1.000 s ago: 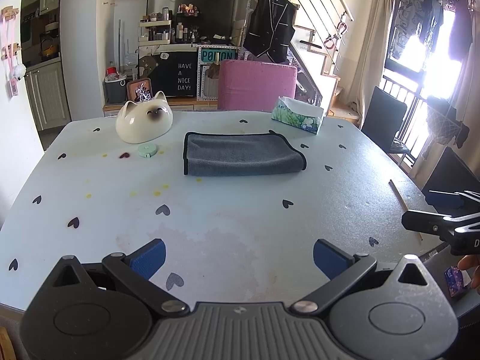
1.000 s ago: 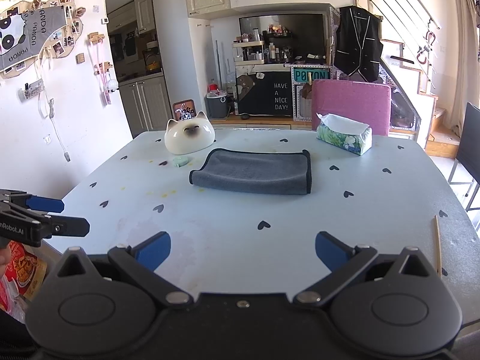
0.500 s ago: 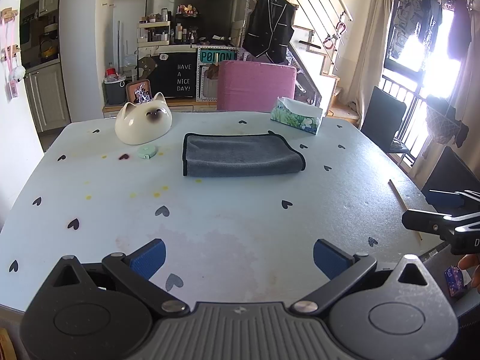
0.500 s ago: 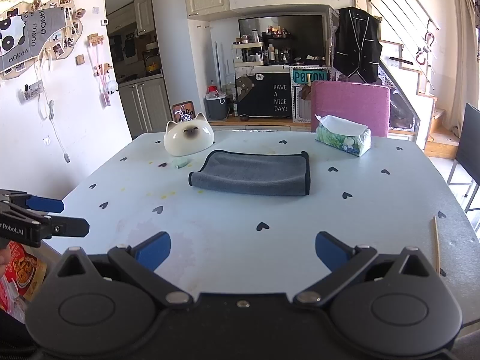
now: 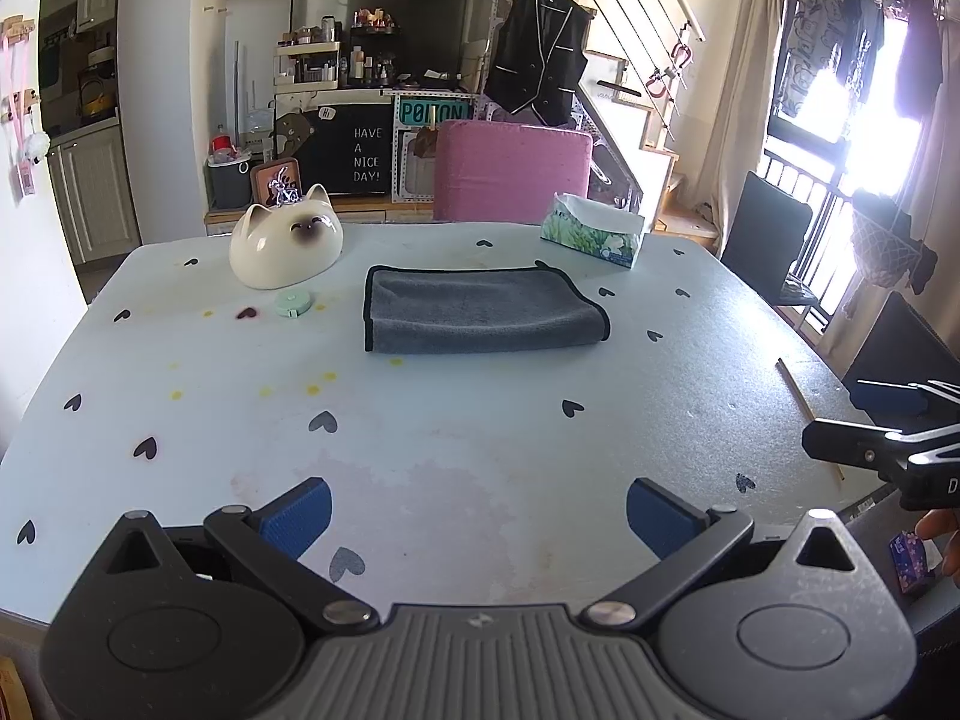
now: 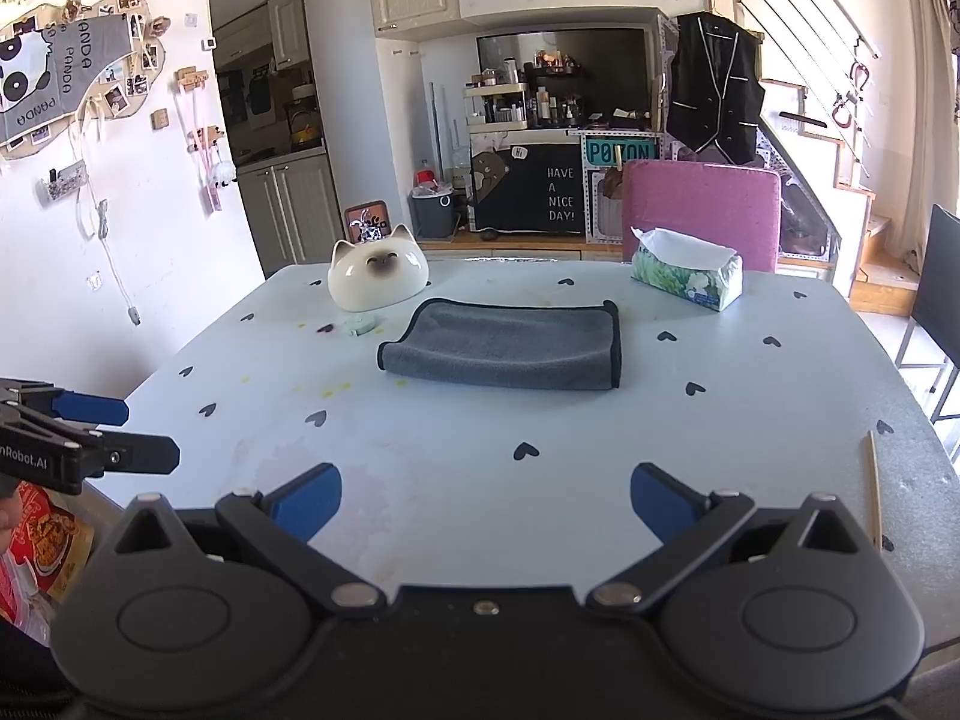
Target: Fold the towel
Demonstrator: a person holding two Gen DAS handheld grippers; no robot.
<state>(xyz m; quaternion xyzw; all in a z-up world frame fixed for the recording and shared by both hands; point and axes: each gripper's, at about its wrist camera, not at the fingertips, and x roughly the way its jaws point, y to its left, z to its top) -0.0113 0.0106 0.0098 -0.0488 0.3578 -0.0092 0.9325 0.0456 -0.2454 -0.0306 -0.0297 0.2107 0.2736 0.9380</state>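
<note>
Home dining area w/ kitchen shelves and a stair at the back; pale blue table [image 5: 456,456] w/ heart stickers fills both views. Grey towel [image 5: 480,311] lies flat near the table's far half, at abt 12 o'clock from both tools, already doubled over: black-trimmed edges stacked at its right end, soft fold along the near side. Looks like one fold is done, maybe another due, or the job's finished; can't say which.

Left gripper [image 5: 477,510] hangs over the near table edge, blue pads spread wide, nothing between them. Right gripper [image 6: 486,501] same: spread wide, empty, low over the near edge. Each shows in the other's view, right one at 3 o'clock, left one at 9 o'clock, so they sit side by side, well apart from the towel. Prob. parked there to keep the cloth undisturbed and both fingers ready.

Cat-shaped bowl [image 5: 285,252] sits at 10 o'clock of the towel, small green disc [image 5: 293,304] just beside it; tissue box [image 5: 593,230] at 1 o'clock. All are off the cloth, so a further fold has room. Thin wooden stick [image 6: 873,489] lies near the right table edge, out of the way.
</note>
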